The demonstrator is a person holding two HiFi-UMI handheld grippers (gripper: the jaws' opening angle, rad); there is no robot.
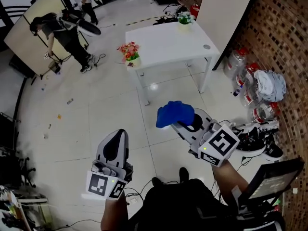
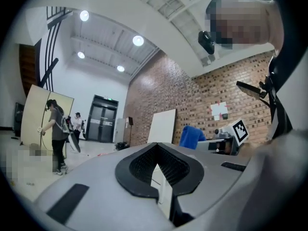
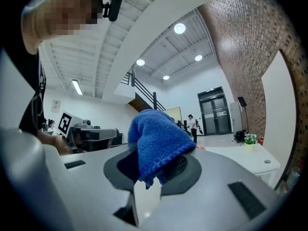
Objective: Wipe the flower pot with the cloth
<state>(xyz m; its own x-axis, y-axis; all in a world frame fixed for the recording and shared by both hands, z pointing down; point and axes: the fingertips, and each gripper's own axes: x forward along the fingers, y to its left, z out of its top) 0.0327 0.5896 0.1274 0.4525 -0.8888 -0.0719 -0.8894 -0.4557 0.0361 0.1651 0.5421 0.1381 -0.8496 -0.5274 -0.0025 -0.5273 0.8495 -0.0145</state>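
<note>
R gripper (image 1: 182, 122) is clamped on a crumpled blue terry cloth (image 1: 174, 113) that bunches over its tips. L gripper (image 1: 116, 143) has jaws pressed together w/ nothing between. Small pot of pink-red flowers (image 1: 131, 57) sits at left edge of white rectangular table (image 1: 166, 44), 2nd pot w/ green plant (image 1: 184, 20) at far edge, both well apart from grippers.

Blue cloth (image 1: 174, 113), white table (image 1: 163, 42), red-brown brick wall (image 1: 284, 32), red-pink flowers (image 1: 129, 49), white floor (image 1: 96, 109)
</note>
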